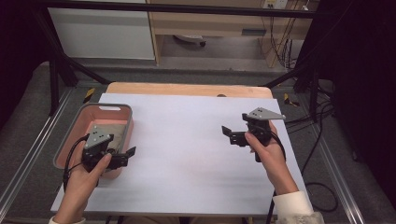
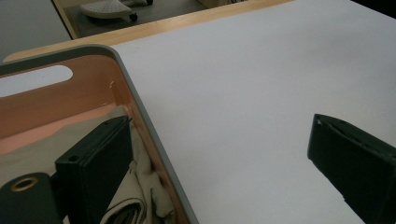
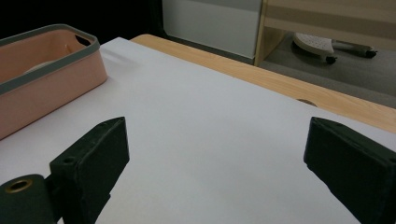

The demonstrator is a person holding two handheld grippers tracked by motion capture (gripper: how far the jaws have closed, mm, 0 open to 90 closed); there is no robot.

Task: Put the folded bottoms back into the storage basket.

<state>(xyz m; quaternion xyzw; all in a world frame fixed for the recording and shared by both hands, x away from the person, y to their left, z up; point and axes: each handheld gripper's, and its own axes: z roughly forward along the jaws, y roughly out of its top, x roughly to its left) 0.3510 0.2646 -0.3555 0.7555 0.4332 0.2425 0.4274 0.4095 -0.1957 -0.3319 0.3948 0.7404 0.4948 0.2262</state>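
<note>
— Under both grippers, what do you have?

— Under them I have a white sheet point(image 1: 187, 154) covering a wooden table point(image 1: 187, 88); its bare far edge shows beyond the jaws. Past that lie grey floor, a white cabinet point(image 1: 100, 35), a wooden shelf unit point(image 1: 210, 21) and loose cables point(image 1: 280, 51) on the right. A black frame point(image 1: 56, 70) stands around the table.

— Where is the bin against your left gripper?

— My left gripper point(image 1: 126, 153) hangs over the near right corner of the pink bin point(image 1: 63, 149). From the left gripper view, 1 jaw sits over the inside of the bin point(image 2: 112, 65), above a crumpled beige cloth point(image 2: 140, 186); the other jaw is out over the sheet, so the grey rim passes between the 2. I can't tell whether the jaw touches the cloth.

— And its state?

— Spread wide, grasping nothing.

— The right one?

— My right gripper point(image 1: 227, 133) is well apart from the bin, over the sheet's right side, jaws likewise parted and empty. From the right gripper view the bin point(image 3: 51, 79) lies far ahead, beyond its left jaw.
</note>
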